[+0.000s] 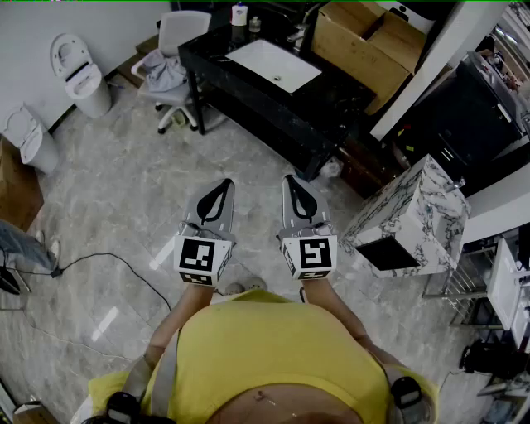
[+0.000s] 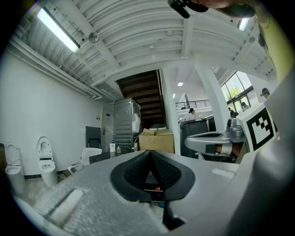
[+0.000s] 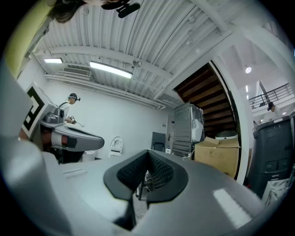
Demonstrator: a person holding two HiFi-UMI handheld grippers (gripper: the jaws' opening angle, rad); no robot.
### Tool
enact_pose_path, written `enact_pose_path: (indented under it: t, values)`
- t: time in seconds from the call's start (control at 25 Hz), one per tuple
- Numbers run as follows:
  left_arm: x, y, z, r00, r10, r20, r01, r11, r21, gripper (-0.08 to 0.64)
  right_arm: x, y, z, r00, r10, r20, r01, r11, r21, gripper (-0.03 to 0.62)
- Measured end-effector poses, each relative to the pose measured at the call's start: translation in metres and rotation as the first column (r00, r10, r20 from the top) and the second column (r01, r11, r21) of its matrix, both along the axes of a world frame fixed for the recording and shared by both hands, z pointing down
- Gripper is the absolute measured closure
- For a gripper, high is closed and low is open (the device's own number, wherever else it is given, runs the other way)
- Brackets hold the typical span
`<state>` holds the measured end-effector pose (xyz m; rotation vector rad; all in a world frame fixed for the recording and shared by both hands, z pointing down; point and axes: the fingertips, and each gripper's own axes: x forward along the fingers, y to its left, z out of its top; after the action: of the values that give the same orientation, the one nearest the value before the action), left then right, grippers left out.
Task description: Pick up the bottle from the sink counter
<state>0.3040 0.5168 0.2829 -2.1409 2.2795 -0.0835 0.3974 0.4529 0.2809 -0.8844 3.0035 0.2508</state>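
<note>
1. Left hand-held gripper (image 1: 222,189) is held level above the floor (image 1: 124,190), in front of the person's yellow shirt. Its own view shows the jaws (image 2: 150,156) closed together, with nothing between them
2. Right hand-held gripper (image 1: 293,186) is just beside it, also level and pointing the same way. Its jaws (image 3: 147,156) are closed too and hold nothing
3. Far left, a toilet (image 1: 79,74) stands against the wall, and a second toilet (image 1: 29,137) stands nearer on the same side
4. A cable (image 1: 108,261) trails over the floor to the left of the grippers
5. A chair (image 1: 178,50) with a cloth draped on its seat stands at the left end of the desk (image 1: 248,99)
6. The bottle (image 1: 239,12), white with a dark cap, stands upright on the far left corner of the black desk. It is behind the basin (image 1: 273,65) and well apart from both grippers. In the left gripper view it shows small, above and to the left of the jaws (image 2: 112,147)
7. The white basin is set into the desk top, to the right of the bottle
8. A box (image 1: 364,41) of brown cardboard, flaps open, stands at the right end of the desk
9. Far right, a marble-patterned cabinet (image 1: 410,219) stands on the floor near the right gripper but apart from it
</note>
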Motion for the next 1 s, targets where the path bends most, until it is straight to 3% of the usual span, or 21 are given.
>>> enact_pose_path:
  t: [0.48,0.8,0.88,1.0]
  values:
    - [0.025,-0.020,0.007,1.000,-0.025,0.003,0.025,1.000,0.003,0.557,0.015,-0.014,0.008,0.998,-0.063,0.013,0.063,0.998,0.007,0.591]
    - [0.008,-0.052,0.023,1.000,-0.006,-0.007,0.006,1.000,-0.010,0.555,-0.002,-0.044,0.026,0.998,-0.065,0.004,0.065,0.997,-0.034,0.591]
    - [-0.001,-0.067,0.028,1.000,0.023,-0.017,-0.023,1.000,-0.012,0.459,-0.015,-0.055,0.030,0.998,-0.067,-0.002,0.067,0.997,-0.033,0.591]
    - [-0.022,-0.091,0.036,0.998,0.051,-0.033,-0.052,0.998,-0.019,0.459,-0.041,-0.076,0.039,0.998,-0.061,-0.008,0.060,0.997,-0.037,0.591]
